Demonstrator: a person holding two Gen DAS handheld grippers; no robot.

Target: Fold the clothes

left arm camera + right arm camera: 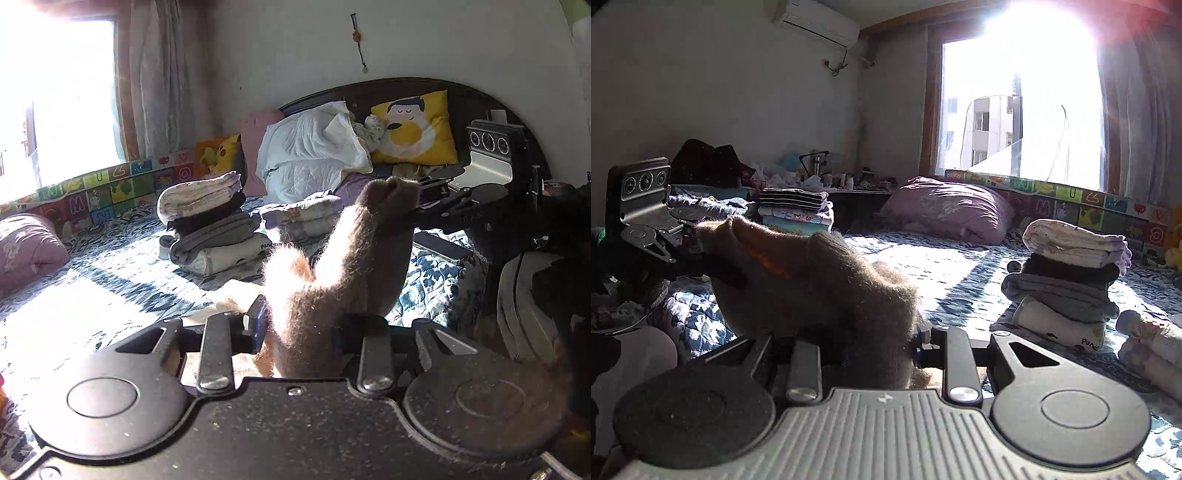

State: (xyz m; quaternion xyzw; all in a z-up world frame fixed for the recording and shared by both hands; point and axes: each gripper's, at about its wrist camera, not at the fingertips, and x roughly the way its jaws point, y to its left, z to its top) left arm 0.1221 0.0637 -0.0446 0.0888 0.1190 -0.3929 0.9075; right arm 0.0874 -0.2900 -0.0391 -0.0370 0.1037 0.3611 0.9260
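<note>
Stretching a fuzzy brown garment [354, 266] between both grippers, jaws clamped on it, fingertips buried in fabric

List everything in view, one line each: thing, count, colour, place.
sock: one, fuzzy brown, held in the air between both tongs
stack: one pile of folded clothes, white, black and grey, on the bed
small stack: one, floral, behind the sock
striped stack: one, striped on top, far side of the bed
bed: one, blue patterned quilt
yellow pillow: one, at the headboard
purple pillow: one, under the window
duvet: one, white, bunched by the yellow pillow
left tongs: shut on the sock
right tongs: shut on the sock
</note>
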